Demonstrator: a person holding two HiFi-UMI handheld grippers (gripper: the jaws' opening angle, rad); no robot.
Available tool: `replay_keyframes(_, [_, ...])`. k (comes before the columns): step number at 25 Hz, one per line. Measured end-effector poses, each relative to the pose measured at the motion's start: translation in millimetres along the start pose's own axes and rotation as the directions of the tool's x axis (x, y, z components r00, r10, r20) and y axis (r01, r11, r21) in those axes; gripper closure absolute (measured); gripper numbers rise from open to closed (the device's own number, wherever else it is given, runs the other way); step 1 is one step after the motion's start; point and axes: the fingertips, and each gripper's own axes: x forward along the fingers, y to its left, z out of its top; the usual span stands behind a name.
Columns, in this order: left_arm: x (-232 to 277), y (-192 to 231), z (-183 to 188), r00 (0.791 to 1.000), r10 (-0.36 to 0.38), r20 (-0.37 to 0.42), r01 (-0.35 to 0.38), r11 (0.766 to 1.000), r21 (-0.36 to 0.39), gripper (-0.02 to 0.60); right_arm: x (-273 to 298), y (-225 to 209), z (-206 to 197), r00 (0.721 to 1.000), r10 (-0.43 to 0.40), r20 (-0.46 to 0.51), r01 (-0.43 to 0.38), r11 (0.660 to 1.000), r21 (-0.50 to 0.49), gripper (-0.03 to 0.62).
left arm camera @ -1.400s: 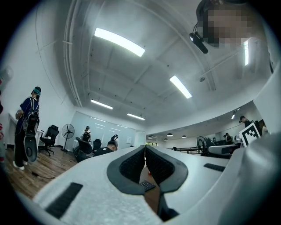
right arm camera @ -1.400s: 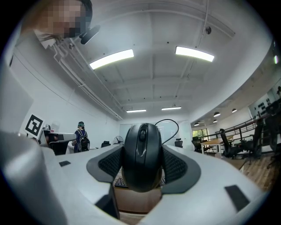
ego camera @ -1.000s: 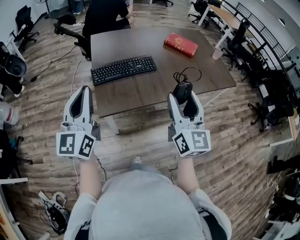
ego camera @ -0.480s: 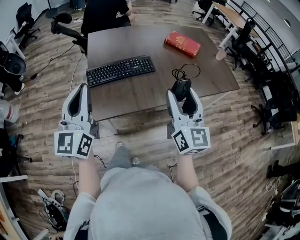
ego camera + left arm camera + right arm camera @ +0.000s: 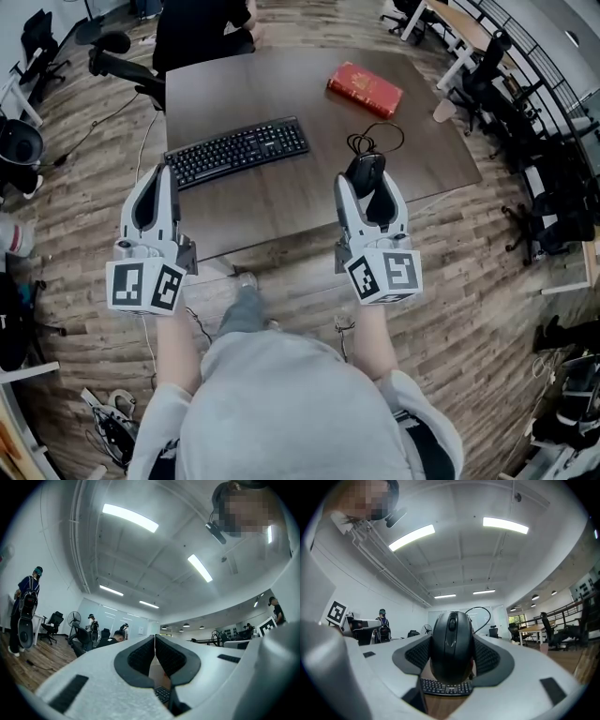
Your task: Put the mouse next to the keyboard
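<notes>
R gripper [image 5: 367,190] fingers clamped on black mouse [image 5: 451,641], one per flank. Its long axis runs along fingers, wheel end & cord [image 5: 377,142] pointing out past tips. The keyboard [image 5: 237,151] lies left of them. L gripper [image 5: 160,174] fingers pressed together, nothing btwn.

Open-plan office with a grey-brown wood-plank floor [image 5: 75,187]. Dark brown bench [image 5: 272,192] mid-room, a black swivel chair [image 5: 117,58] at its far left corner, a person in black [image 5: 199,28] seated at the far edge. More black office chairs [image 5: 42,42] along the left; pale desks [image 5: 452,25] and a dark railing [image 5: 539,67] to the right. White walls [image 5: 42,550], white ceiling with long strip lights [image 5: 130,517]. Standing fan [image 5: 74,618] far back.
</notes>
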Motion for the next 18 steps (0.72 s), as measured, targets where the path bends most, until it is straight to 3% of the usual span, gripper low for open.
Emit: replay_keyframes(18, [125,72,-27,0.997,-0.070,-0.022,0.070,0.997,-0.023,0.569,121,-24,-19,0.996,-0.086,-0.006,0.086,0.996,-0.008,0.336])
